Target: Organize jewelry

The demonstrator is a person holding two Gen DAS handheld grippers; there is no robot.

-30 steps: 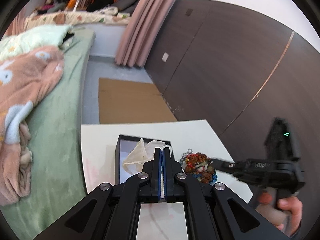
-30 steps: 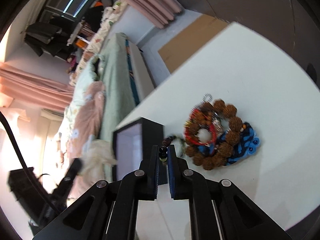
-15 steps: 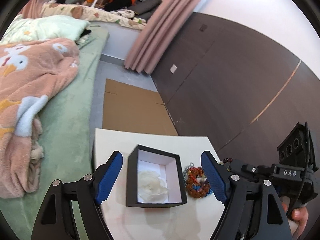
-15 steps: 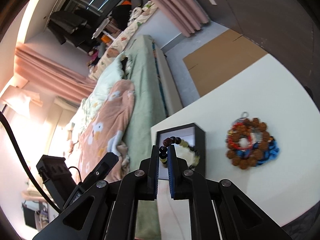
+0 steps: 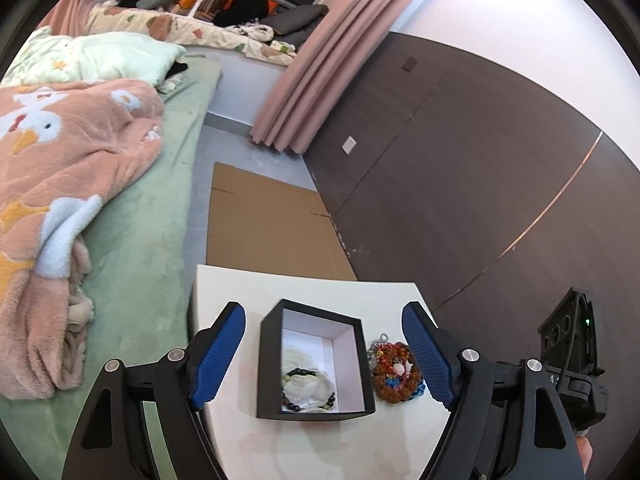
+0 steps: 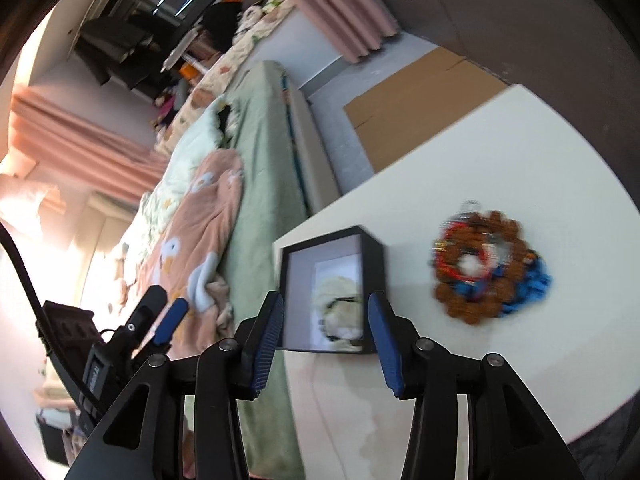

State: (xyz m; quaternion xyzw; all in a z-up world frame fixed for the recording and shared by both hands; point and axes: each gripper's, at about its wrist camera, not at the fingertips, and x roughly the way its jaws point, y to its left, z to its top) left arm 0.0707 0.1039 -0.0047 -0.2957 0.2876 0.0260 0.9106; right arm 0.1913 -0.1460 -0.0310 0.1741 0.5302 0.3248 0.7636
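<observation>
Black jewelry box (image 5: 316,364) sits open on the white table (image 5: 320,292). Dark bead bracelet (image 5: 306,388) lies inside on the pale cloth lining, dropped there for storage. Right gripper (image 6: 326,320) has just been opening, nothing between its pads, hanging above the box. Left gripper (image 5: 324,356) spread wide, empty, framing the box. Remaining bracelet pile (image 5: 396,372) waits just beside the box, likely next.

Even daylight; window glare washes out the right wrist view's left edge, where the bead pile (image 6: 490,266) smears; fisheye bends edges.
</observation>
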